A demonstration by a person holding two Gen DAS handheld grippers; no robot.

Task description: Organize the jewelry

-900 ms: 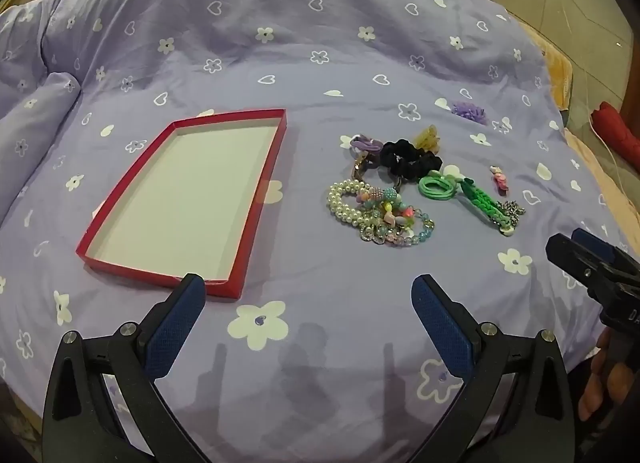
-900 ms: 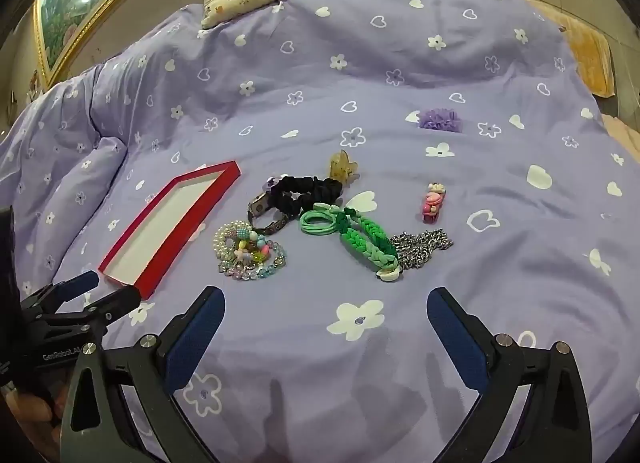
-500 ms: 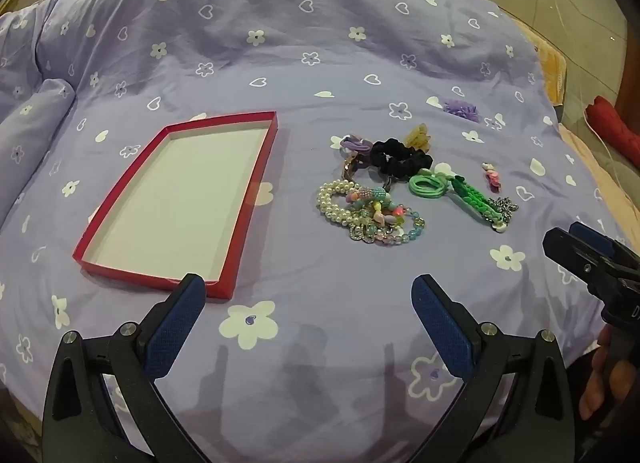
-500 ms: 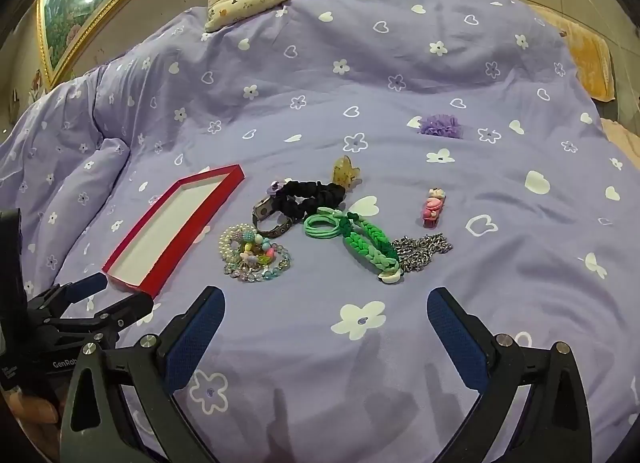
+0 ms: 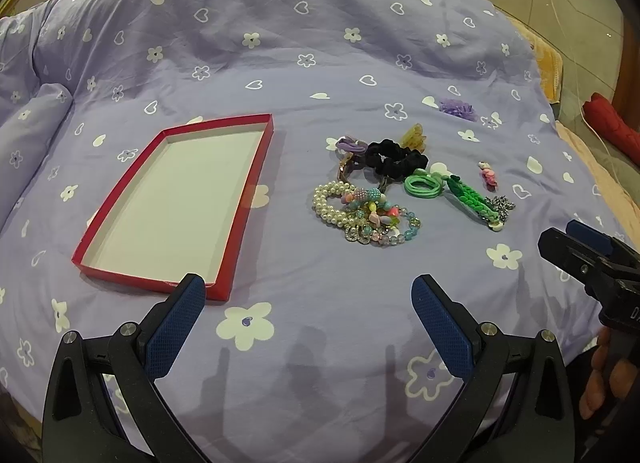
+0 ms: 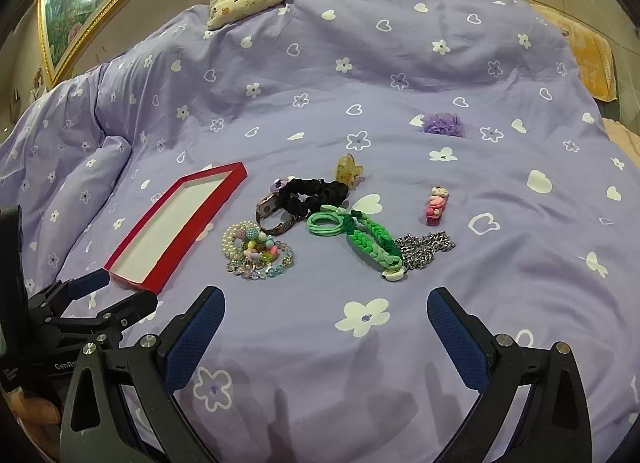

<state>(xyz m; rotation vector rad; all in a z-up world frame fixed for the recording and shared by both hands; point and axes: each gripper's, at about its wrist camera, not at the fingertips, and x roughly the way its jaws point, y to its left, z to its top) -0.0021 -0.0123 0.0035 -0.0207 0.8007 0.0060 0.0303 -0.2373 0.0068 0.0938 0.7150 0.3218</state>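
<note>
Nothing's packed yet: both hand-held grippers (image 5: 308, 295) (image 6: 326, 305) gape empty; next, lift the pearl-and-bead bracelets (image 5: 364, 213) into the shallow red cardboard tray (image 5: 250, 199).

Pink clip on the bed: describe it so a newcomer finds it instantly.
On the purple bedspread, look right of the red tray, past the jewelry pile. The pink clip lies alone just beyond the silver chain, touching nothing: small, glossy pink, with a cartoon figure on top.
</note>
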